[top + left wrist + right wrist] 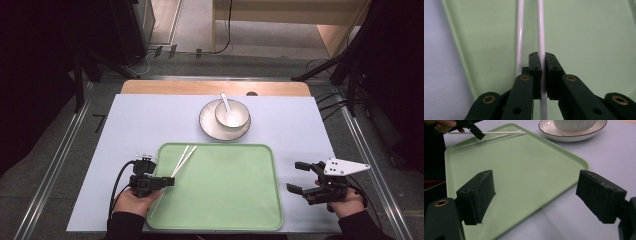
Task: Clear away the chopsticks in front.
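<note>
Left tool (541, 60) clamped on one white chopstick (541, 32). Second chopstick (520, 35) loose just beside it. Two chopsticks total, on green tray's (225, 200) left side, long axes running from near-left edge toward far corner, tips diverging slightly. Right tool (300, 176) spread open, holding nothing, over tabletop (300, 125) beside tray. One bowl (232, 114), one plate (210, 127), one spoon (225, 102) beyond.
</note>
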Tool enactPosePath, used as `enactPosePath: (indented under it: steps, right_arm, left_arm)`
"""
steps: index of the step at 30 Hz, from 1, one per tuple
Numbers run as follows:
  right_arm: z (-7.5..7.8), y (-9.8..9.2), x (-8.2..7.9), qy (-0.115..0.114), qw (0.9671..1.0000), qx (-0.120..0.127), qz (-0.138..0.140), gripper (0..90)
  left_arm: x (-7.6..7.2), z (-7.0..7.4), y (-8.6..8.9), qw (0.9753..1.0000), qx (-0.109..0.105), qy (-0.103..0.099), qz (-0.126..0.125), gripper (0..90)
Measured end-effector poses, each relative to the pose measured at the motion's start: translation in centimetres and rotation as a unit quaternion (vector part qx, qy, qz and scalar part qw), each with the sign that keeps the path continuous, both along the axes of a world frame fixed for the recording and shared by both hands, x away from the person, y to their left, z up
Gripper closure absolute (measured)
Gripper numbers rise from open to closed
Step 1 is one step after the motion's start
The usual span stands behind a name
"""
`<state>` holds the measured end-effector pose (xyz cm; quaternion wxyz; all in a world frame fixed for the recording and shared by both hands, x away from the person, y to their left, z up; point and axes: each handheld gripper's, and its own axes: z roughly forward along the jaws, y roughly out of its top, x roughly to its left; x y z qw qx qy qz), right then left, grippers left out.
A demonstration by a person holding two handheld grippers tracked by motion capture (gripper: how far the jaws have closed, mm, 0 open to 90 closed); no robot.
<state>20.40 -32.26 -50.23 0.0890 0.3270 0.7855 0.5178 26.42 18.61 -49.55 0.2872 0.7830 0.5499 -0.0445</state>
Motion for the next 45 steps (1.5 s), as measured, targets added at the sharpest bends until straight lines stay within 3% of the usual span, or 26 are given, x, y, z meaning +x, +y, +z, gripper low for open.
enactPosePath:
  steps: [5,16,21,23,24,25,29,33,38,45]
  right_arm:
    - [0.0,0.0,0.0,0.001,1.0000,0.000,0.000,16.1]
    - [0.0,0.1,0.0,0.003,1.0000,-0.001,0.001,16.2]
    - [-0.1,0.0,0.0,0.003,1.0000,0.001,0.001,16.2]
    - [-0.1,0.1,0.0,0.005,1.0000,-0.001,0.003,16.2]
    - [-0.1,0.1,0.0,0.005,1.0000,-0.001,0.003,16.1]
    - [-0.1,0.1,0.0,0.005,1.0000,-0.001,0.003,16.2]
    - [-0.1,0.1,0.0,0.005,1.0000,-0.001,0.004,16.2]
    - [-0.1,0.1,0.0,0.006,1.0000,0.000,0.003,16.1]
    - [-0.1,0.1,0.0,0.007,1.0000,0.000,0.002,16.2]
    - [-0.1,0.0,0.0,0.008,1.0000,0.000,0.001,16.2]
  left_arm:
    - [0.1,-0.5,-0.3,0.9998,0.018,0.006,-0.004,84.2]
    - [0.2,-0.6,-0.3,0.9998,0.015,0.010,-0.009,81.3]
    - [0.4,-0.4,0.1,0.9998,-0.009,0.019,-0.007,75.8]
    - [0.5,-0.1,0.4,0.9997,-0.022,0.012,-0.006,71.6]
    - [0.5,0.1,0.4,0.9995,-0.029,0.006,-0.008,64.5]
    - [0.6,0.5,0.5,0.9991,-0.036,-0.009,-0.021,60.8]
    - [0.7,0.8,0.6,0.9984,-0.031,-0.025,-0.041,49.5]
    - [0.8,1.2,1.1,0.9964,-0.023,-0.051,-0.063,43.2]
    - [0.8,1.8,2.1,0.9945,-0.023,-0.068,-0.076,37.6]
    - [0.7,2.5,4.8,0.9937,-0.035,-0.084,-0.065,34.9]
